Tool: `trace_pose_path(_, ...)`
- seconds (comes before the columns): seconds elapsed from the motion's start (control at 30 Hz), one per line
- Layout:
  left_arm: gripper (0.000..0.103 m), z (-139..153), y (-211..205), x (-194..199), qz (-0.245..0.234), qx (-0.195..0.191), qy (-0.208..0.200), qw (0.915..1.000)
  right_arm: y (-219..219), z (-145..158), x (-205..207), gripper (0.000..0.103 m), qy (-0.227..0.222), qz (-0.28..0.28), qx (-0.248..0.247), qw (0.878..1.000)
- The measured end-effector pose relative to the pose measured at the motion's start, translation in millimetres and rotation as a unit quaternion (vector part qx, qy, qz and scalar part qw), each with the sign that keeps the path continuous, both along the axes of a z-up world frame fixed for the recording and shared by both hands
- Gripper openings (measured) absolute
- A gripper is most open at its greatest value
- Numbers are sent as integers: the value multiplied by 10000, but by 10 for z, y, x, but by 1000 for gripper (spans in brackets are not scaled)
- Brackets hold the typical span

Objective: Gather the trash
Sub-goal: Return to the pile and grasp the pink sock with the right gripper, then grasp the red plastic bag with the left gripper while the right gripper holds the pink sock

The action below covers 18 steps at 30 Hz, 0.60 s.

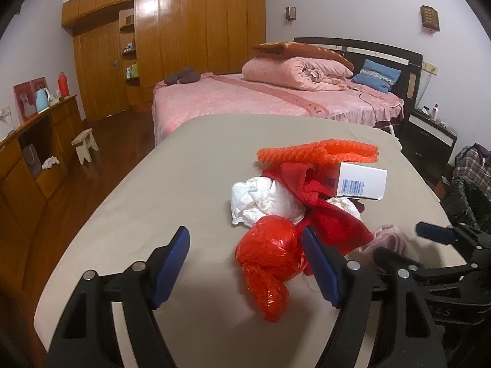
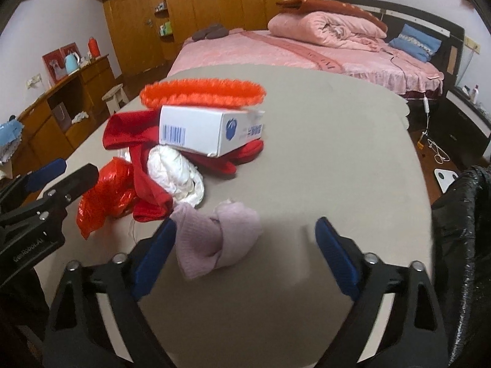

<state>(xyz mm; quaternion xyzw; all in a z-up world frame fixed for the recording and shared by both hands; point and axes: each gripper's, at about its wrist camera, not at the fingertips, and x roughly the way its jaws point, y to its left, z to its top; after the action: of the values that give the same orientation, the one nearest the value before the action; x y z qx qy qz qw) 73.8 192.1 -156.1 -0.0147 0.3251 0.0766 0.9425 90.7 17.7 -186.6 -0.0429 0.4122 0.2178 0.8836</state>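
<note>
Down on the beige cloth-covered table, a heap of trash lies toward the left side: a crumpled red plastic bag, a wad of white tissue paper, a red cloth, a white cardboard box with a blue barcode resting on the red cloth, and an orange foam net sleeve at the far end of the heap. A folded pale pink knitted sock lies apart from the heap, nearer the close edge.

The left gripper hangs with its jaws open; the red plastic bag lies between the blue pads without being pressed. The right gripper also stands open, the pink sock between its pads, just beside the left one. A black bin bag hangs off the table's right edge.
</note>
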Motion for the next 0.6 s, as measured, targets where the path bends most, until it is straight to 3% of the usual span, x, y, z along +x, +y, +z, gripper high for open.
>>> trace_pose_path(0.1, 74, -19, 0, -4, -10, 12, 23, 10000, 39, -24, 3, 69, 107, 132, 53, 9998)
trace_pose_path(0.17, 74, -30, -6, -5, -27, 26, 41, 10000, 81, -31, -20, 55, 146, 297, 83, 9994)
trace_pose_path(0.27, 74, -39, -30, 6, -55, 33, 66, 10000, 89, -25, -39, 46, 188, 398, 129, 9989)
trace_pose_path(0.6, 65, -109, -40, 38, -144, -35, 193, 9997, -58, 28, -45, 44, 158, 209, 192, 9995)
